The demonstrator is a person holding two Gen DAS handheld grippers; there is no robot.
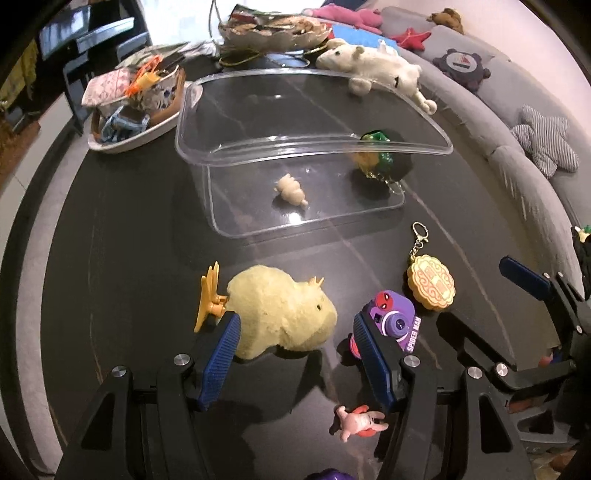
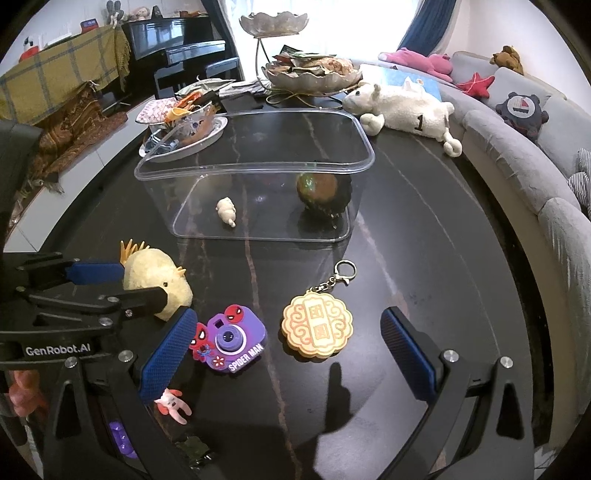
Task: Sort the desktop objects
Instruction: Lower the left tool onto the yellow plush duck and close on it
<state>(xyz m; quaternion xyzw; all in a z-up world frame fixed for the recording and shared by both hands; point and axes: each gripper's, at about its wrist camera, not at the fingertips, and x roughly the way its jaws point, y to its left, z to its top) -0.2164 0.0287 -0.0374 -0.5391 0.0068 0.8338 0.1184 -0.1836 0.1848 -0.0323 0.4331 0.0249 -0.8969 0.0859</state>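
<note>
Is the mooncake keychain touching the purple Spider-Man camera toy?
Apart. The right wrist view shows bare dark table between the mooncake keychain and the purple camera toy.

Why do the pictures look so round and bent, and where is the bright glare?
Both views are fisheye: the clear box has bowed rims in the left wrist view. In the right wrist view the window is blown out white, and the gripper's shadow falls on the glossy table.

The clear bin (image 2: 255, 162) stands open-topped mid-tabletop (image 2: 424, 236), with bare dark surface to its right. Between the bin and the near edge, the yellow plush chick (image 1: 284, 314), purple camera toy (image 2: 231, 341) and mooncake keychain (image 2: 317, 326) crowd the way. A cluttered dish (image 2: 184, 129) blocks the bin's far left, and a white plush sheep (image 2: 402, 105) lies beyond its far right corner.
</note>
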